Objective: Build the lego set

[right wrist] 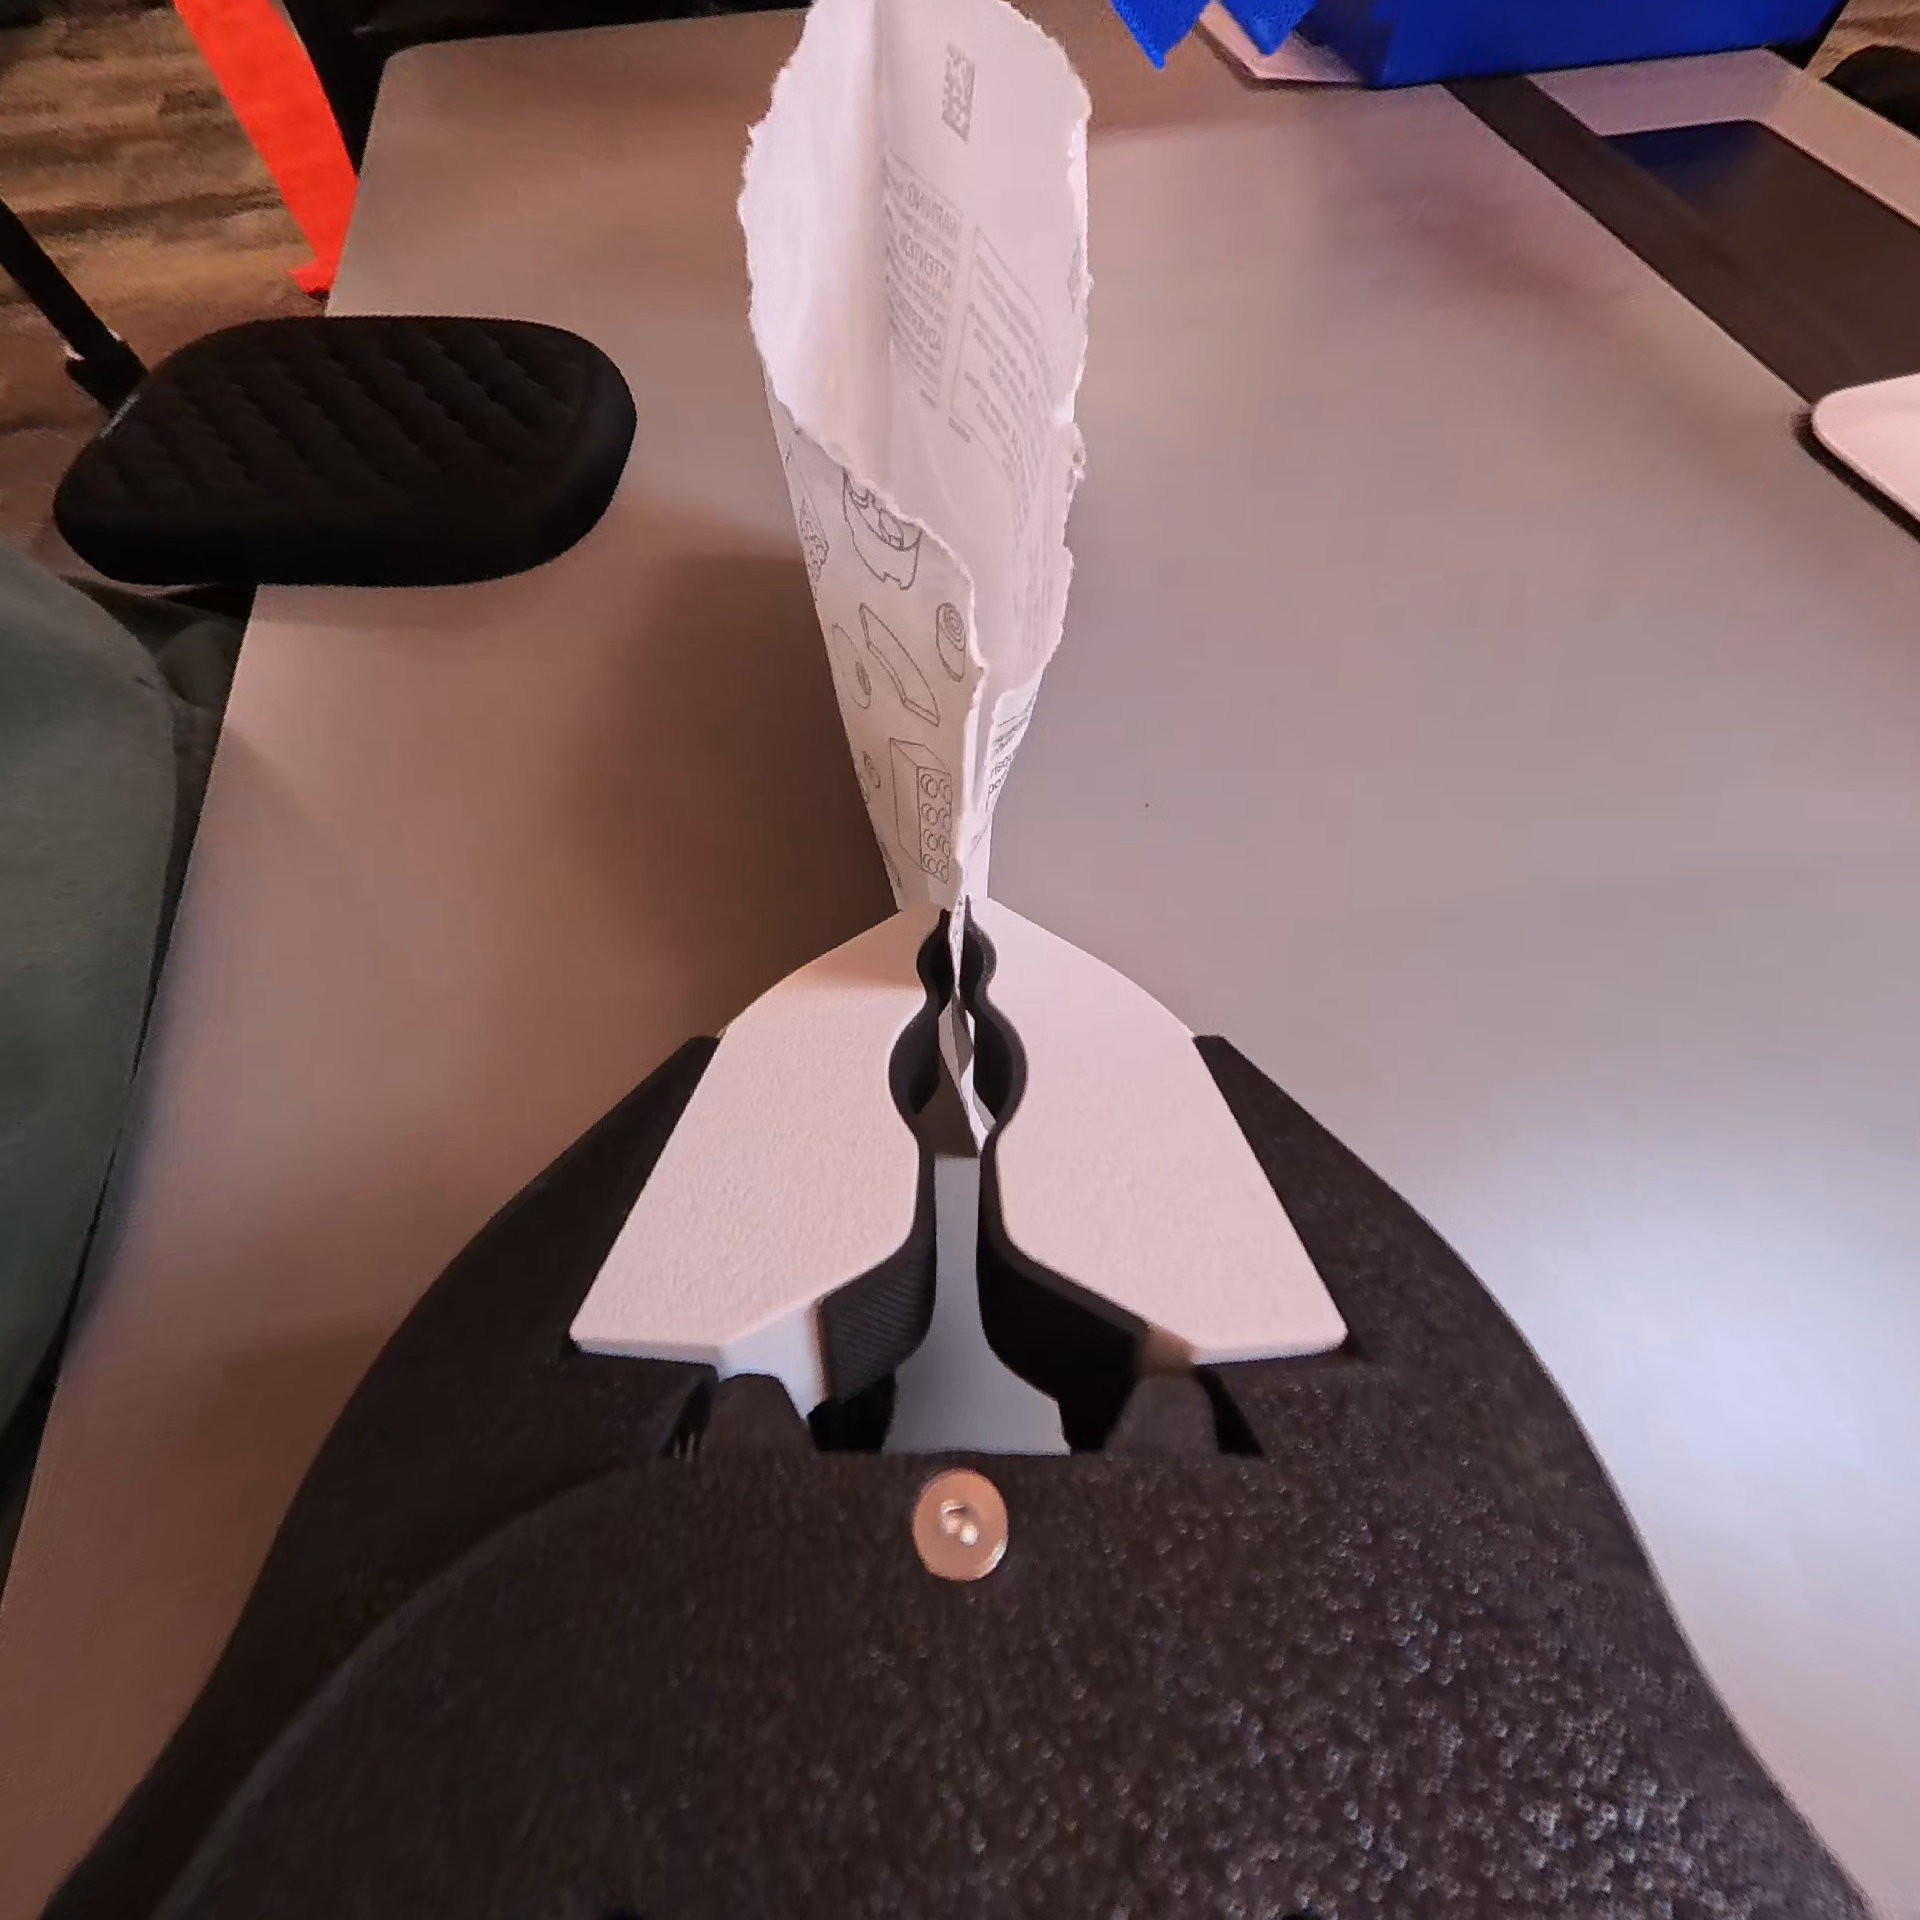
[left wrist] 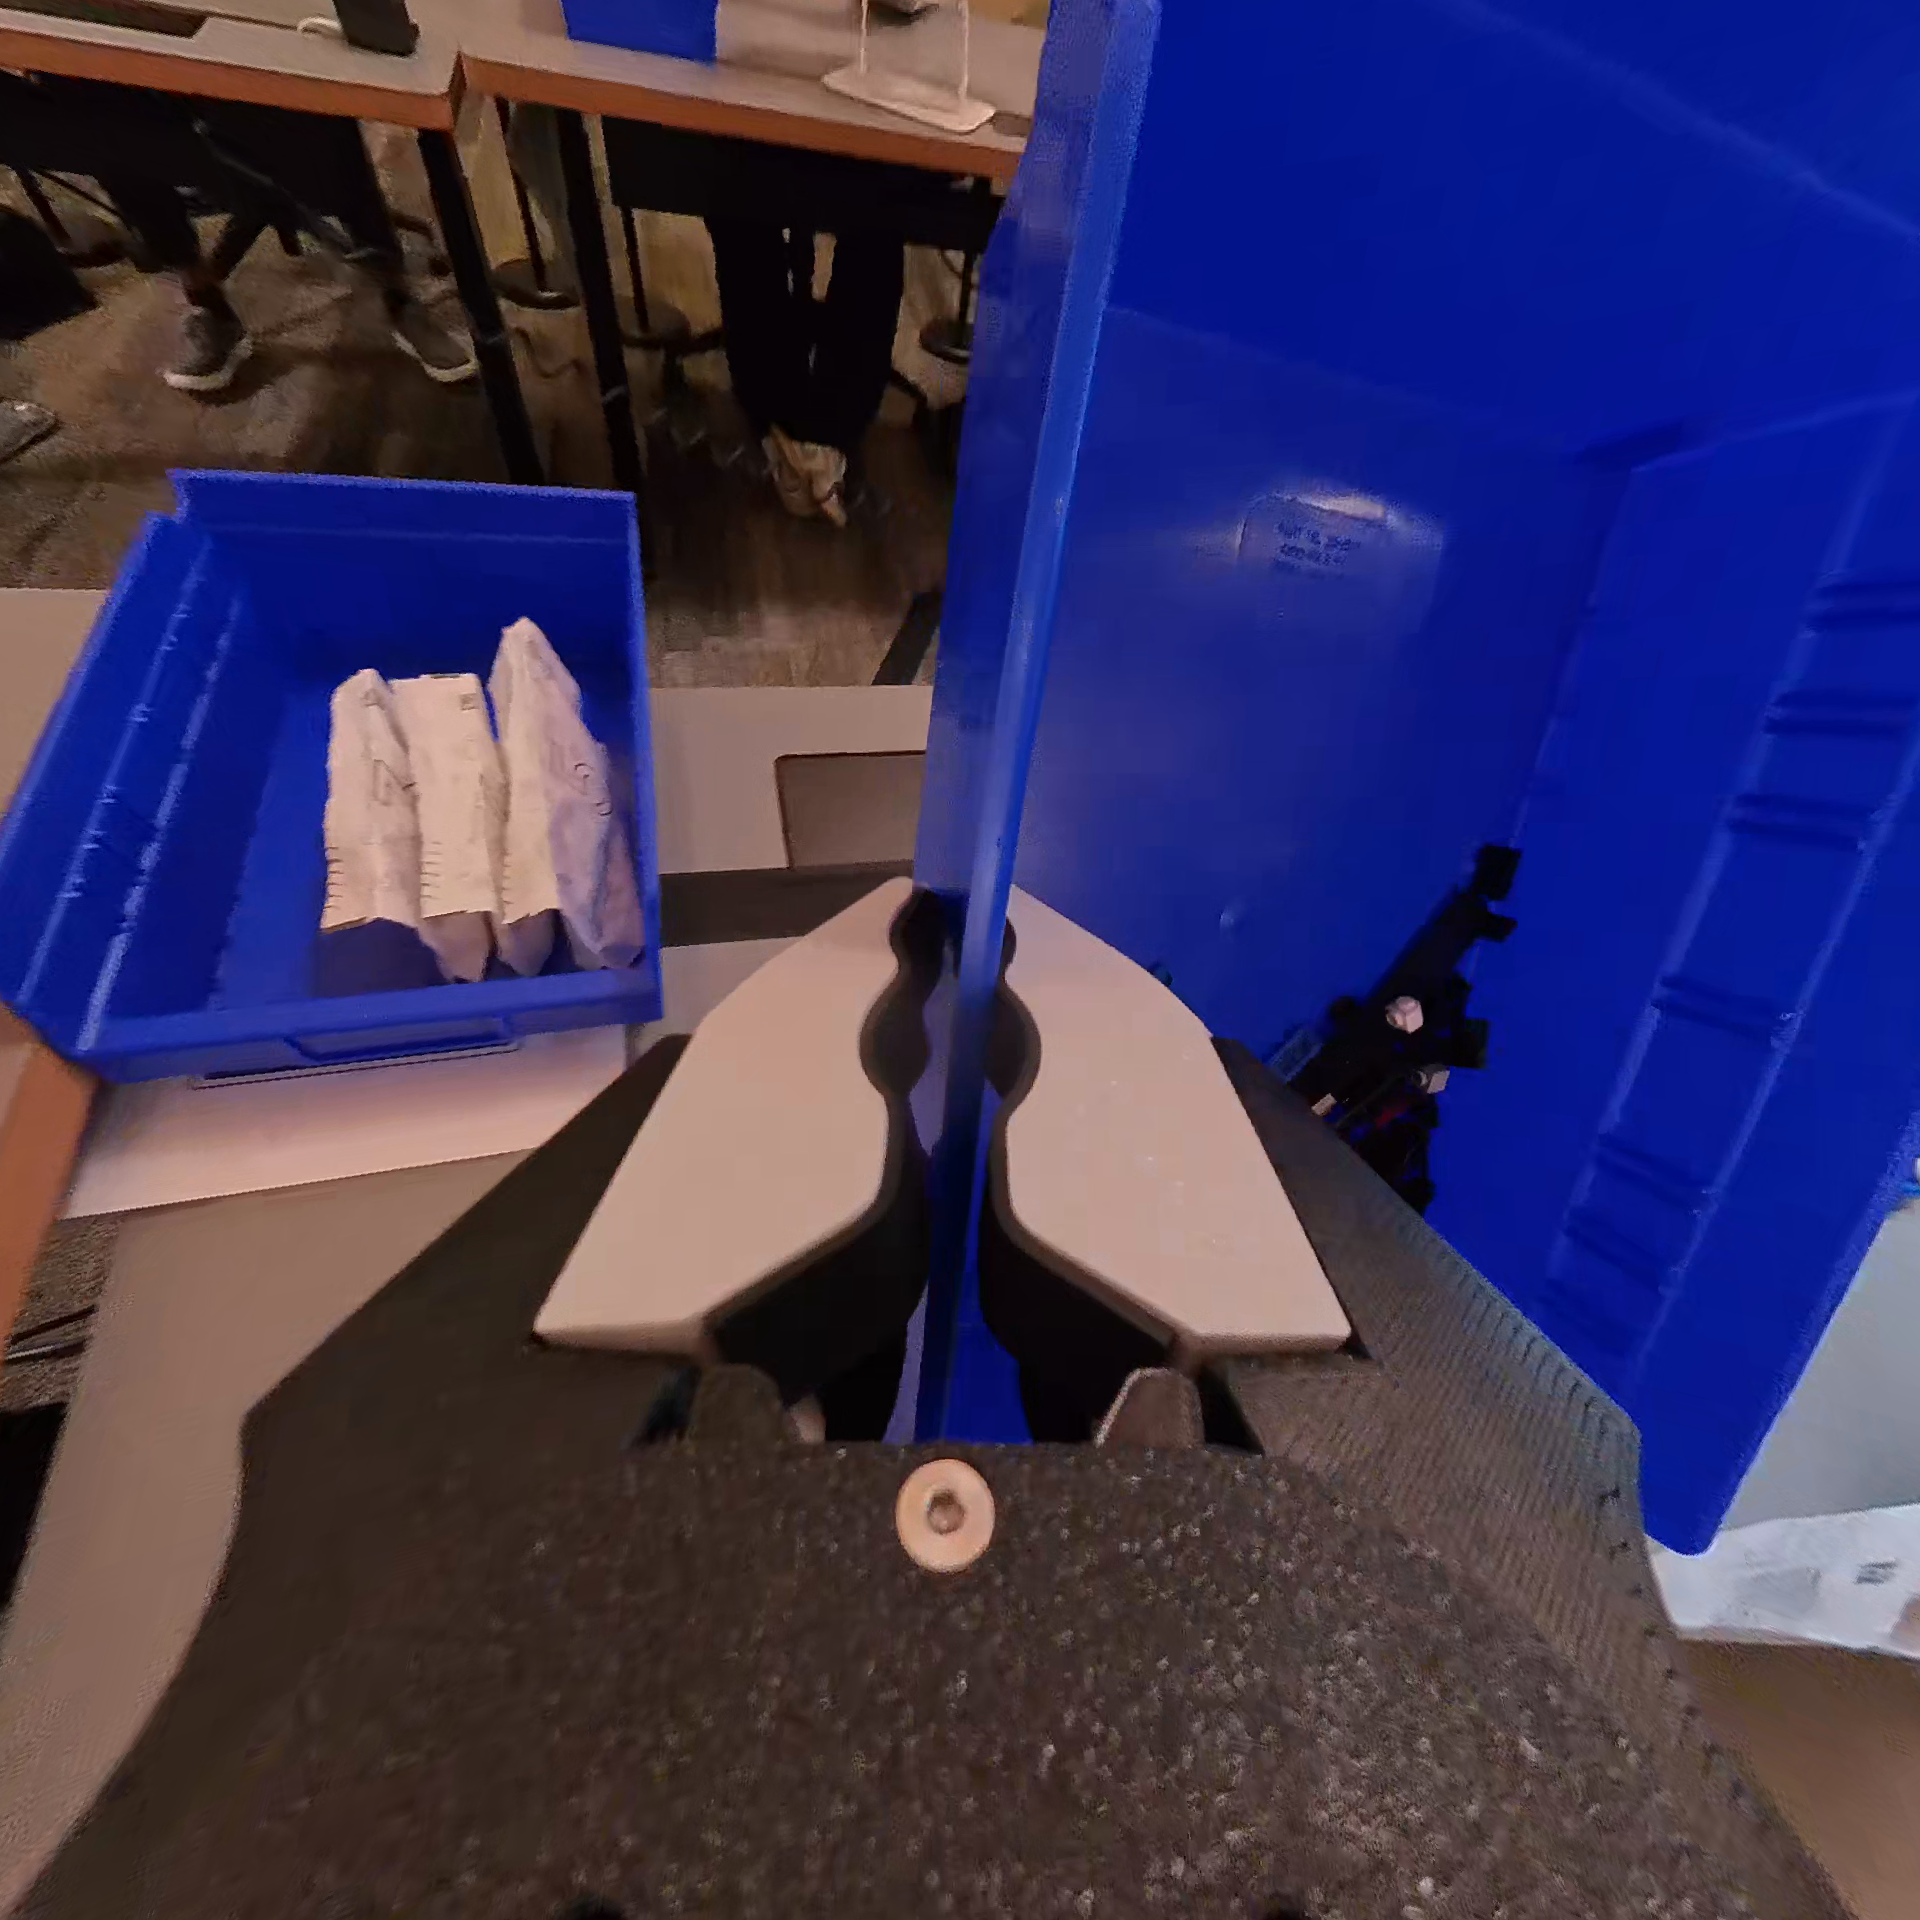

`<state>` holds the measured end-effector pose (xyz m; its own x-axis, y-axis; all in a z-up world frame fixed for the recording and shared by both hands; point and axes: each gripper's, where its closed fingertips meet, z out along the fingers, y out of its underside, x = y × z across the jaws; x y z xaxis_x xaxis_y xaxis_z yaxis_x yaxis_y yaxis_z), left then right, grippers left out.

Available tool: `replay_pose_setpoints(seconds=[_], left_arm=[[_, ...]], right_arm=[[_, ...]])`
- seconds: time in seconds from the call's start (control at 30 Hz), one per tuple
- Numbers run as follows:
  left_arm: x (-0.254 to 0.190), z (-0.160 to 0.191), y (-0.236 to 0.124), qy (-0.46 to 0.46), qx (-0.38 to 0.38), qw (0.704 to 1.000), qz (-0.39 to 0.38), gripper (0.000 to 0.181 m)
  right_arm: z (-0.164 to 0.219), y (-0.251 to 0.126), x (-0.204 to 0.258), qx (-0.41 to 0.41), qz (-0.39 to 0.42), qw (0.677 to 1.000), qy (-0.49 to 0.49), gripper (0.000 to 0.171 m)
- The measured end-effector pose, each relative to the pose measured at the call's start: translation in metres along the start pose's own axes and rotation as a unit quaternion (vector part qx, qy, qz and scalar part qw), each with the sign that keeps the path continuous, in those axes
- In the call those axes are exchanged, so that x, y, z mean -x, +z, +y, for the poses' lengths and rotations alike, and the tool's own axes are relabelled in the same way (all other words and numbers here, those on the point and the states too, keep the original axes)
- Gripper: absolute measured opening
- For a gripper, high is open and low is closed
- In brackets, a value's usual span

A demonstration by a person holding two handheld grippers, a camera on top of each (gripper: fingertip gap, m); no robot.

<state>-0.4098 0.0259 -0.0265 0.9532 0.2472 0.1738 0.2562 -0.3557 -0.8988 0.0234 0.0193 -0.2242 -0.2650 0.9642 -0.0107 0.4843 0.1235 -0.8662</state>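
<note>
The left gripper point(left wrist: 961, 935) is clamped on the wall of a blue bin point(left wrist: 1455, 623). The wall runs edge-on between the grey fingers point(left wrist: 748, 1143), and the jaws are closed down to its thickness. The bin is tipped up, its inside facing the camera at the right. Only the left wrist view shows this, along with a second blue bin point(left wrist: 145, 831) that sits on the table point(left wrist: 312, 1143) near its far edge, to the left. In that bin lie three white paper bags point(left wrist: 478, 810), side by side against its right wall. A black device point(left wrist: 1403, 1039) shows past the held bin's lower edge.

The right wrist view alone shows the right gripper point(right wrist: 958, 935), its jaws nearly shut, pinching the bottom tip of a torn white paper bag point(right wrist: 914, 364). The bag stands up from the tips and flares open above them, over the grey tabletop point(right wrist: 1455, 831). A black chair seat point(right wrist: 343, 447) sits off the table's left edge. A blue bin corner point(right wrist: 1558, 31) peeks in at the far right corner.
</note>
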Motion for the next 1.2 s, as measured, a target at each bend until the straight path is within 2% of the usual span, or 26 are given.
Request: replay_pose_setpoints(seconds=[0.2,0.5,0.7,0.93,1.2], left_arm=[[-0.042,-0.016,0.008,0.021,-0.014,0.999,0.031,0.007],[-0.095,-0.039,-0.005,0.033,-0.03,0.995,0.094,0.007],[-0.115,-0.035,-0.006,0.019,-0.009,0.991,0.131,0.007],[-0.121,-0.008,0.013,0.032,0.019,0.994,0.103,0.007],[-0.134,-0.019,0.013,0.068,-0.022,0.996,0.059,0.006]], right_arm=[[-0.012,0.021,-0.005,-0.002,-0.009,1.0,0.004,0.0],[-0.026,0.045,-0.018,0.011,-0.015,1.0,0.021,0.0],[-0.033,0.056,-0.025,0.009,-0.013,1.0,0.026,0.0],[-0.035,0.058,-0.023,0.008,0.002,1.0,-0.013,0.0],[-0.039,0.06,-0.023,0.013,0.046,0.997,-0.055,0.001]])
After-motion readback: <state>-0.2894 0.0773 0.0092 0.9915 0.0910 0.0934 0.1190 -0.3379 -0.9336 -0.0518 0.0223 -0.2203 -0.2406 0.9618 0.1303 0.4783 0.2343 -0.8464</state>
